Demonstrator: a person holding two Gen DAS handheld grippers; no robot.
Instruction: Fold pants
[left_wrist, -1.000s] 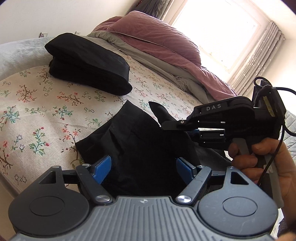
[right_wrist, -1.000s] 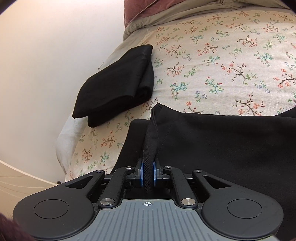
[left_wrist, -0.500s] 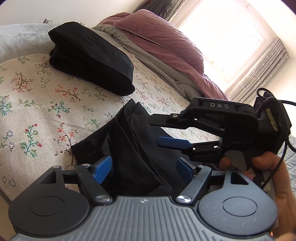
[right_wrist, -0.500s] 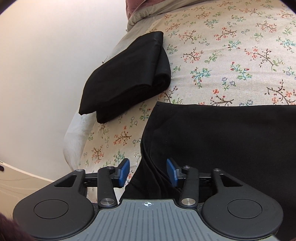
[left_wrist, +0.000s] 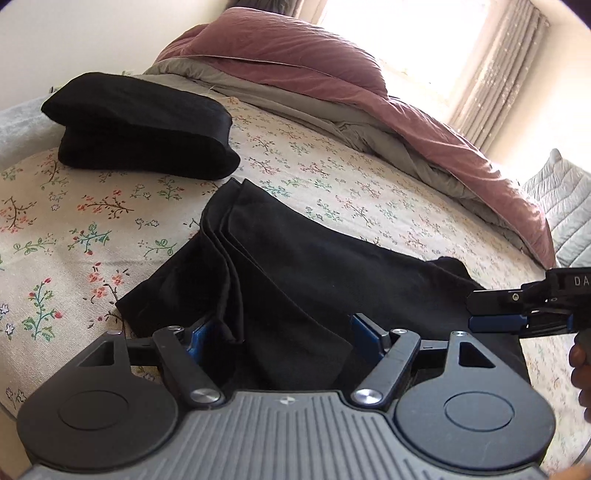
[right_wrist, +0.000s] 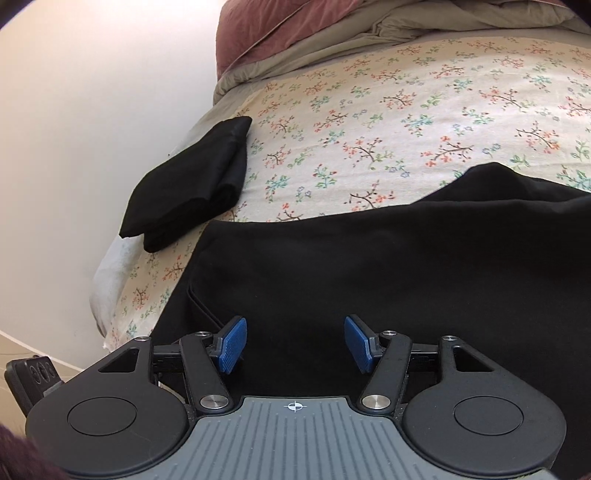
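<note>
Bedding fills the room's frame: a floral sheet (left_wrist: 332, 177) stretches across the mattress, with a mauve duvet (left_wrist: 332, 74) and its grey underside heaped along the far side beneath a bright curtained window (left_wrist: 424, 33); a quilted grey pillow (left_wrist: 569, 218) shows at the right edge. Black pants (left_wrist: 332, 273) lie across the near part of the sheet, laid over on themselves, with stacked layered edges running along one end and loose folds bunched toward the left tool; seen from the right wrist, the same pants (right_wrist: 369, 266) spread as a broad dark panel with one rounded corner lifted on the right. A second black garment (left_wrist: 140, 125), already folded into a thick bundle, sits well apart near the wall-side corner of the bed. The left gripper (left_wrist: 284, 332) hovers low over the bunched cloth with blue pads spread wide, gripping nothing, though fabric lies between them; the right gripper (right_wrist: 295, 343) hangs over the dark panel, likewise spread wide and empty; from the left wrist it appears at the far right (left_wrist: 495, 321), held just above the cloth's edge.
</note>
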